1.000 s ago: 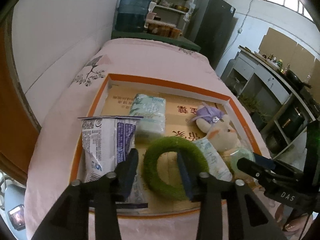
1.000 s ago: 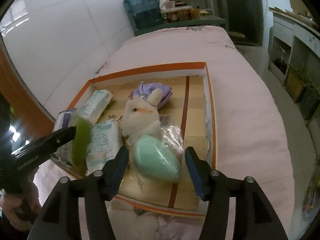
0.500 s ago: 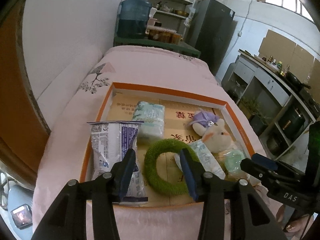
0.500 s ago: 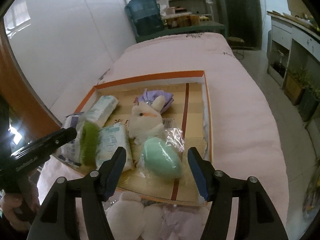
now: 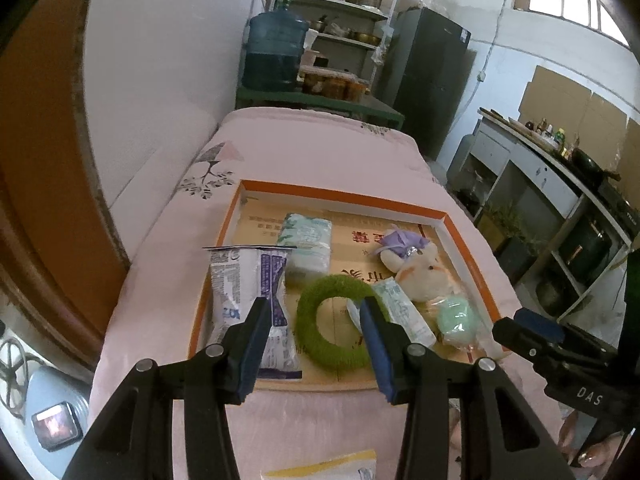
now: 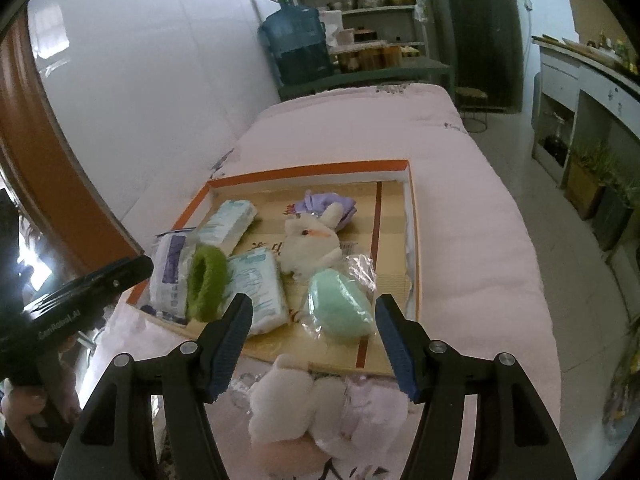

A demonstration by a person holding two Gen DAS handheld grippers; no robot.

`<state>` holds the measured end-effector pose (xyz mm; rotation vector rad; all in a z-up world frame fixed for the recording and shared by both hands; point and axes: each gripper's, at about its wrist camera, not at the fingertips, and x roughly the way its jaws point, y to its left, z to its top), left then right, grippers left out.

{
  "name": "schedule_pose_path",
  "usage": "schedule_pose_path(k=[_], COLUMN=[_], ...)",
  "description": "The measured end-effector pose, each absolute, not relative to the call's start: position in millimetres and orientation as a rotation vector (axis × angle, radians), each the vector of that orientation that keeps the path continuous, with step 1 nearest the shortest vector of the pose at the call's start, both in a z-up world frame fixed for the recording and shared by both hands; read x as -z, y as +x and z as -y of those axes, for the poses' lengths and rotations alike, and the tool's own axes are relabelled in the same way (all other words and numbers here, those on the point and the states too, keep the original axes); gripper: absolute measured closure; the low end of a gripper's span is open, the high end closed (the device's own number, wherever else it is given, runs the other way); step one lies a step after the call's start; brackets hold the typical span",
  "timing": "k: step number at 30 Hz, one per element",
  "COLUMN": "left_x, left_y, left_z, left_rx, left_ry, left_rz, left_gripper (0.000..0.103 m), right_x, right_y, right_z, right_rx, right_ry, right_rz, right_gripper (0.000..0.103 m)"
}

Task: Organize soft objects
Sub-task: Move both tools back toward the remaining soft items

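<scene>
Left gripper (image 5: 316, 322): black, blue-padded fingers spread wide with nothing between them, low in the left wrist frame over the tray's near edge.
Right gripper (image 6: 314, 326): fingers likewise wide apart and empty; "DAS" is printed on its body at the right edge of the left wrist frame.
Tray (image 5: 344, 194): shallow cardboard box with an orange rim, red Chinese characters on its floor, lying on a pink quilted bed (image 5: 312, 148).
Green ring (image 5: 334, 330): fuzzy, doughnut-shaped, frame centre, inside the tray.
White pouch (image 5: 250, 304): crinkled plastic with blue print, left of the ring; text too small to read.
Tissue packs (image 5: 308, 246): soft, pale green-and-white wrappers.
Plush rabbit (image 6: 310, 246): cream fur, purple bow.
Mint sponge (image 6: 340, 308): oval, in clear crinkly wrap.
Plush toys (image 6: 320, 400): white and pink, fluffy, on the bed outside the tray, bottom centre of the right wrist frame.
</scene>
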<state>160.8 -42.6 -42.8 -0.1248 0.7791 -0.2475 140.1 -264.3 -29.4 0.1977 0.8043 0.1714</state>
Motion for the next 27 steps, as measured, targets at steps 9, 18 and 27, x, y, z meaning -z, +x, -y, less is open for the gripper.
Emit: schedule_pose_path(k=[9,18,27], left_x=[34,27,21], left_y=[145,122,97], left_z=[36,32,29], left_rx=[0.243,0.236,0.233], left_ry=[-0.128,-0.114,-0.092], left_rz=[-0.769,-0.740,-0.714], left_gripper=[0.057,0.057,0.057], right_x=[13,4,2], right_y=[115,89,57], right_z=[259,253,242], right_rx=[-0.177,-0.178,-0.176], right_ry=[0.191,0.191,0.150], right_rz=[-0.775,-0.759,-0.742], right_gripper=[0.037,0.037,0.037])
